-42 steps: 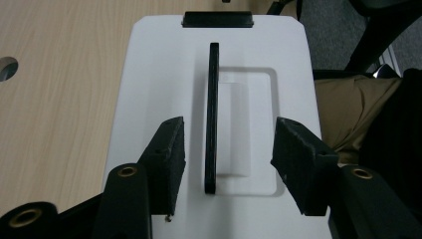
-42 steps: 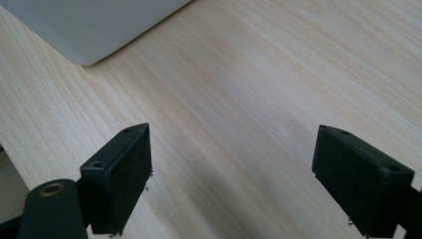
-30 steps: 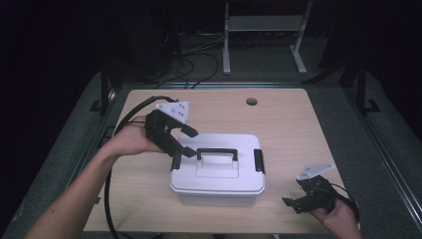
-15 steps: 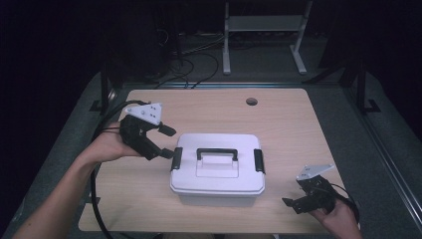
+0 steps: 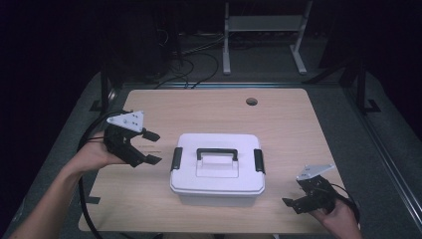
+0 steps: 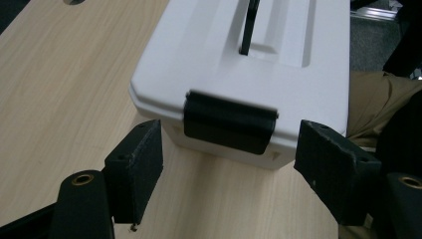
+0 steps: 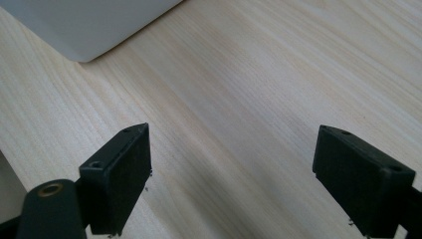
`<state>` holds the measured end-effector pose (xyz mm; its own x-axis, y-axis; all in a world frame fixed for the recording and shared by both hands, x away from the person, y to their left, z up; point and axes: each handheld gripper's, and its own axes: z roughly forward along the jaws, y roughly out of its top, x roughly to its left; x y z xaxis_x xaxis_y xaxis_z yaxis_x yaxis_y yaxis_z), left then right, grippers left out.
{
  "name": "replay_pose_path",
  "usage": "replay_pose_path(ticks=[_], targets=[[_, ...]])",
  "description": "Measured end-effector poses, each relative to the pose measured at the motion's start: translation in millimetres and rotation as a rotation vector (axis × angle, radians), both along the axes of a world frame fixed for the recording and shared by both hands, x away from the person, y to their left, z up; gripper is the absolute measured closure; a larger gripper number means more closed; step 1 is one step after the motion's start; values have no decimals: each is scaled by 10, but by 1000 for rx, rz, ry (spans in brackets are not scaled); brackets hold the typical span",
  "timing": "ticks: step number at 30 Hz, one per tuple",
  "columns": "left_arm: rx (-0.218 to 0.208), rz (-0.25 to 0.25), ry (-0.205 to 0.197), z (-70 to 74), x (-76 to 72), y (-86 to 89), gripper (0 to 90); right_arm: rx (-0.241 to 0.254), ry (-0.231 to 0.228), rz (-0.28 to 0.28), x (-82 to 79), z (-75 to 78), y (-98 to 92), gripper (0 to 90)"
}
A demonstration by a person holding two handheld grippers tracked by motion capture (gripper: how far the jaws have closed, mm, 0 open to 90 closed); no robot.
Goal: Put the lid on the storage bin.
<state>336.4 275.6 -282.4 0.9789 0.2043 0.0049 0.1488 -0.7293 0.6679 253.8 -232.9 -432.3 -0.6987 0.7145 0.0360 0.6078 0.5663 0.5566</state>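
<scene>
Left gripper [image 5: 147,147], fingers spread wide and just opening, empty, should probably advance squarely onto the box's [image 5: 217,184] left latch [image 6: 230,121]; right gripper [image 5: 294,201] rests open, empty.

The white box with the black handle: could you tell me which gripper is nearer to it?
Left. The left gripper faces the white box at its latch, jaws open; the right gripper sits off its near right corner.

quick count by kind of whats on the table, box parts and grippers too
white box: 1
black carry handle on its lid: 1
black side latches, left one and right one: 2
grippers, both open with nothing between the jaws, left gripper and right gripper: 2
round hole in the table top: 1
total: 7
</scene>
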Motion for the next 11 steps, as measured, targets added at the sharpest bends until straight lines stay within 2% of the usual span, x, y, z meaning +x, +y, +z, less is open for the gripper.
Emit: replay_pose_path(ticks=[11], targets=[[11, 48, 19, -218, -62, 221, 238, -4, 3, 0, -13, -8, -5, 149]])
